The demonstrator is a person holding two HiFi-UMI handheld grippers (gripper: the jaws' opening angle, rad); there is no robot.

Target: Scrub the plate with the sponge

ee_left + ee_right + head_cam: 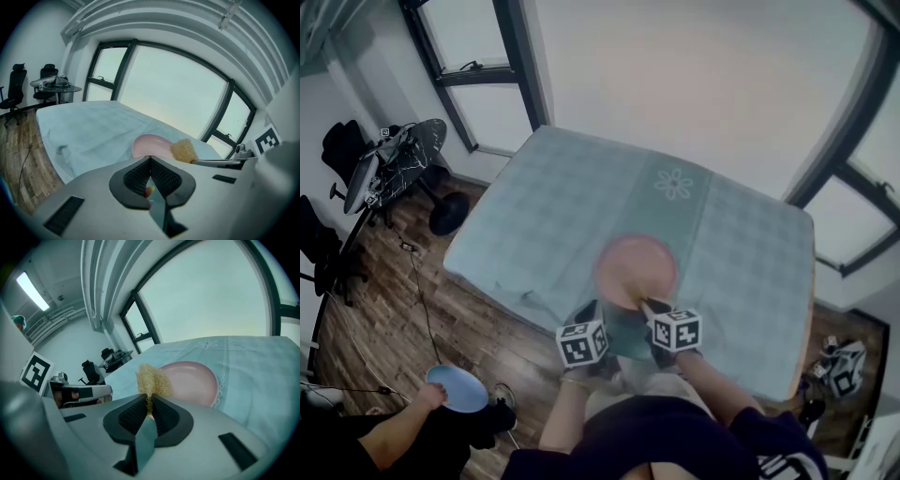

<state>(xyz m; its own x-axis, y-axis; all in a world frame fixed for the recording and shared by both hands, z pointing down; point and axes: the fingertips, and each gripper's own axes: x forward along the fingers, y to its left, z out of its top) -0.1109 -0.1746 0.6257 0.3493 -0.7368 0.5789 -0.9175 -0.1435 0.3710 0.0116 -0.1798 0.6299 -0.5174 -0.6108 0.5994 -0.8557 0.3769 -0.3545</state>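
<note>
**Sponge Pinched, Plate Just Ahead**

My right claw (150, 398) was clamped on the sponge (153, 379), tuft poking past the tips. My left claw (150, 159) was pressed together, seemingly empty. The pink plate (193, 380) lay mid-frame on the table (255, 364), just beyond. I judged it best to press flat and circle, steadying the rim.
</note>
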